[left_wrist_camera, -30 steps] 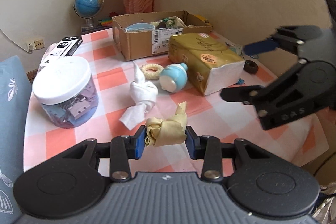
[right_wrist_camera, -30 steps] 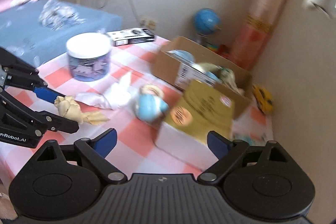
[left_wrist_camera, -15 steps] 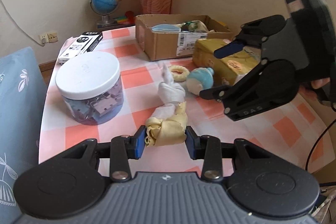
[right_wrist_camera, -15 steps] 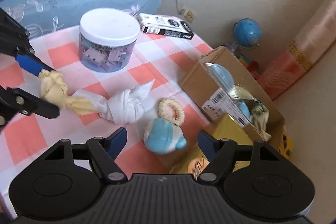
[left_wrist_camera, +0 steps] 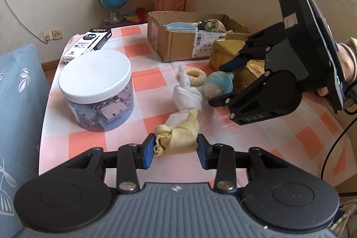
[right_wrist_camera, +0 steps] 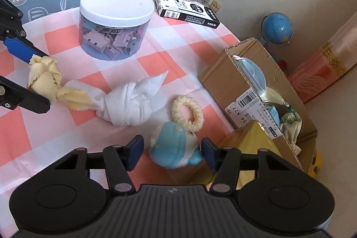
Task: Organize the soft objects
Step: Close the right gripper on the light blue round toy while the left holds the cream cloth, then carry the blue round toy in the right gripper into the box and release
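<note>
My left gripper (left_wrist_camera: 176, 152) is shut on a knotted yellow cloth (left_wrist_camera: 176, 137), seen also in the right wrist view (right_wrist_camera: 44, 79). A knotted white cloth (right_wrist_camera: 131, 102) lies just beyond it, touching its tail. My right gripper (right_wrist_camera: 170, 153) is open, its fingers on either side of a blue and white plush toy (right_wrist_camera: 174, 148) on the table. In the left wrist view the right gripper (left_wrist_camera: 223, 84) hovers over the plush (left_wrist_camera: 217, 85). A cream scrunchie (right_wrist_camera: 188, 113) lies by the plush. A cardboard box (right_wrist_camera: 250, 90) holds several soft items.
A clear jar with a white lid (right_wrist_camera: 113, 21) stands on the checked tablecloth (right_wrist_camera: 169, 55). A black and white carton (right_wrist_camera: 187, 11) lies behind it. A yellow tissue pack (left_wrist_camera: 241, 55) sits beside the box. A globe (left_wrist_camera: 113, 0) stands off the table's far end.
My right gripper has come down and in, so its open fingers now straddle the blue plush. My left gripper keeps its hold on the yellow cloth.
</note>
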Motion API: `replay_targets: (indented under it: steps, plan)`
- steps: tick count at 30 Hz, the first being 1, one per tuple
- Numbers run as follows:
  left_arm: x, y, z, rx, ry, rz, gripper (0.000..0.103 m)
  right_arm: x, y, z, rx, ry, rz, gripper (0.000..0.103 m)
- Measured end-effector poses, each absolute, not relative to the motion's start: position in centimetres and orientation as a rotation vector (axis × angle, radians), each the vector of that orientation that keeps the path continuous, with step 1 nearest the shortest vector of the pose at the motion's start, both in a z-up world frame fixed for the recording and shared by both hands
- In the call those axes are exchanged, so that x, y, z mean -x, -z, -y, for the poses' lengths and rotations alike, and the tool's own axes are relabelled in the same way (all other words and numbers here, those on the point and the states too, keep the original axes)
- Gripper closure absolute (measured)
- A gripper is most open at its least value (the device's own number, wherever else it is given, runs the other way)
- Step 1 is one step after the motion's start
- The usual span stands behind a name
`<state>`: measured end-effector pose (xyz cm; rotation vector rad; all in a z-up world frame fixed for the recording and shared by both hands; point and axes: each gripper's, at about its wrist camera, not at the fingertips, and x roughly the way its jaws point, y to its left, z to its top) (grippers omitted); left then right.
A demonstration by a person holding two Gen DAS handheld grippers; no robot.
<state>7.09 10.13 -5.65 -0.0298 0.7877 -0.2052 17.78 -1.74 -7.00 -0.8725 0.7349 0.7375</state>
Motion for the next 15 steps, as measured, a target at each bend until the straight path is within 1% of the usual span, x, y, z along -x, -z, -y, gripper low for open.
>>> replay_targets:
  steps: [1,5,15]
  plan:
    - [-7.1,5.7,-10.1,0.028,0.206,-0.788,0.065,-17.7,7.0,1.7,0.878,-0.734,-0.732,0.046]
    - [-7.2,5.8,-10.0,0.023,0.209,-0.791,0.065,-17.9,6.7,2.1,0.837,-0.735,-0.743,0.048]
    - [-6.9,5.0,-10.2,-0.002,0.239,-0.801,0.065,-16.3,4.1,3.1,0.711,-0.763,-0.719,0.049]
